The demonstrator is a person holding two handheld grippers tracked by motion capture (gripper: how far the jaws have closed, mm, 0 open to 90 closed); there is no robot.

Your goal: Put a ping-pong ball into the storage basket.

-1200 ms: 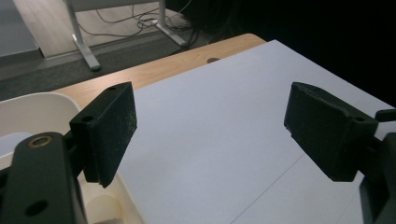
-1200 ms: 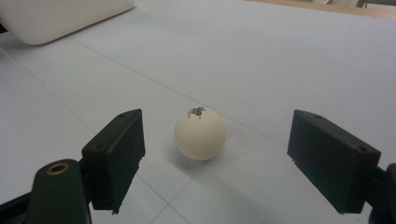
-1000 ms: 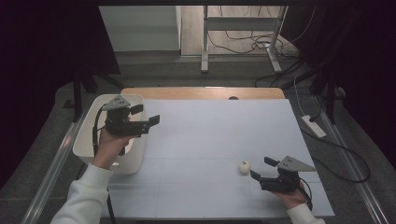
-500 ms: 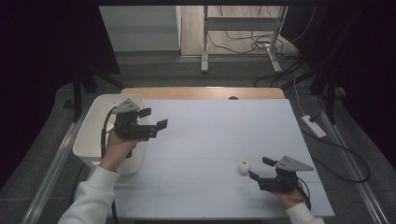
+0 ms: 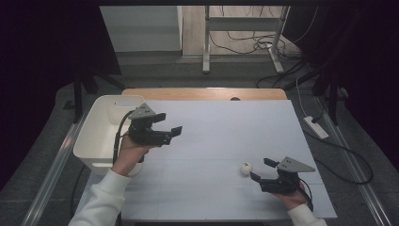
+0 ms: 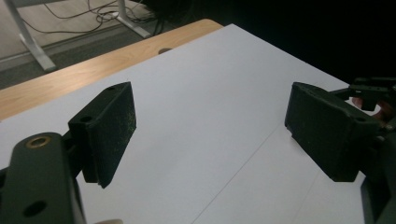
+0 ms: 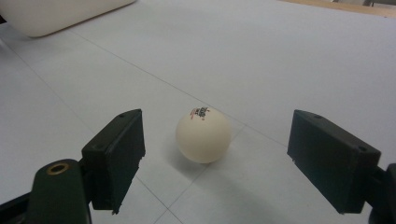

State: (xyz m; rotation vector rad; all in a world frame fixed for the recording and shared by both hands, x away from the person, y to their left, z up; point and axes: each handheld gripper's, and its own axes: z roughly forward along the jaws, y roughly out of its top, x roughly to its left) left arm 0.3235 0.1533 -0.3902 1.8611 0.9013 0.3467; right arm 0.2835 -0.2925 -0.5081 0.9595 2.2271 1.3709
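Right gripper (image 5: 260,171) sits low at the near right of the table (image 5: 226,127), jaws spread wide, holding nothing. Ping-pong ball (image 7: 203,134) rests on the white surface just ahead of the jaws, roughly centred in the gap, touching neither pad. Likely step: grab the ball. Push forward until the ball is fully between the pads, keep low, close slowly so it doesn't roll or pop out. Path to the ball looks clear. Farther off, left gripper (image 5: 165,130) hangs above the table, jaws wide apart, empty. White bin (image 5: 96,136) at the table's left edge beside it, contents not visible.
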